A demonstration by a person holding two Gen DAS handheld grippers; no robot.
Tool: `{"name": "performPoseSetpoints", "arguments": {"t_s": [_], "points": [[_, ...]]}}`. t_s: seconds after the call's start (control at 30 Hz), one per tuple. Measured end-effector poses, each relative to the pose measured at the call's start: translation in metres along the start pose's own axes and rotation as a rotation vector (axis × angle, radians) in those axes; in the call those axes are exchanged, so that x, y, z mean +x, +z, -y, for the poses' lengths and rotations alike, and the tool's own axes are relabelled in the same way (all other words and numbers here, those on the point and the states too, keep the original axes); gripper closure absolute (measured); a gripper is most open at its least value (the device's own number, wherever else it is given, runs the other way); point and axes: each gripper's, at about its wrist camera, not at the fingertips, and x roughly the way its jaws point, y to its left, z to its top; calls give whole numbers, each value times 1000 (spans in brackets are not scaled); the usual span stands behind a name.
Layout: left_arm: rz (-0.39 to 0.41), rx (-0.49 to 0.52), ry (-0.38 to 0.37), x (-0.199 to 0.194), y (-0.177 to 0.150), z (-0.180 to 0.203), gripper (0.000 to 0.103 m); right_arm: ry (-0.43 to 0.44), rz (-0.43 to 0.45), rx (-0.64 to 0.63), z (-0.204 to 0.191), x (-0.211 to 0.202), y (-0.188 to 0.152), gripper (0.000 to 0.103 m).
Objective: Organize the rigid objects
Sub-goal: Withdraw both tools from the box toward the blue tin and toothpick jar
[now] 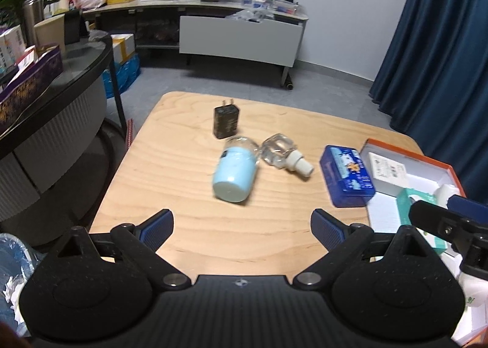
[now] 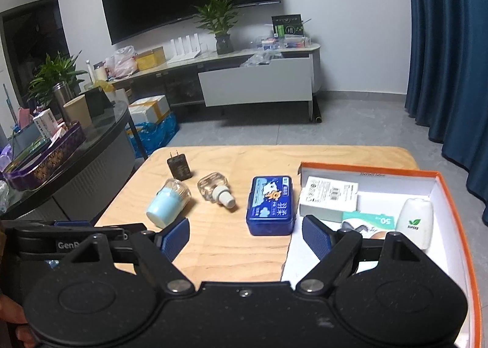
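On the wooden table (image 1: 183, 189) lie a black plug charger (image 1: 225, 122), a light blue jar with a clear top (image 1: 236, 172) on its side, a clear glass bottle with a white neck (image 1: 283, 154) and a blue tin (image 1: 346, 175). They also show in the right wrist view: charger (image 2: 179, 167), jar (image 2: 166, 206), bottle (image 2: 215, 189), tin (image 2: 270, 205). An orange-rimmed white box (image 2: 439, 186) at the right holds a white carton (image 2: 329, 197), a green packet (image 2: 370, 221) and a white bottle (image 2: 416, 221). My left gripper (image 1: 242, 227) is open and empty, short of the jar. My right gripper (image 2: 245, 236) is open and empty, near the tin and box edge.
A dark round-edged glass table (image 2: 76, 152) with boxes stands left of the wooden table. A white TV cabinet (image 2: 256, 85) with plants and clutter stands behind, across grey floor. Blue curtains (image 2: 451, 58) hang at the right.
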Motion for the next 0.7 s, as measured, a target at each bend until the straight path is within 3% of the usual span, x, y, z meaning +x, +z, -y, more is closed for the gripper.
{"name": "performPoseSetpoints", "arguments": {"t_s": [0.4,0.7], "points": [[-17,-19,25,14,4,-18,4,12,-32,-4,-2,18,-2,7],[-40,19,35,35,9,-22,4,19,-48,-20,-4,34,1,7]]}}
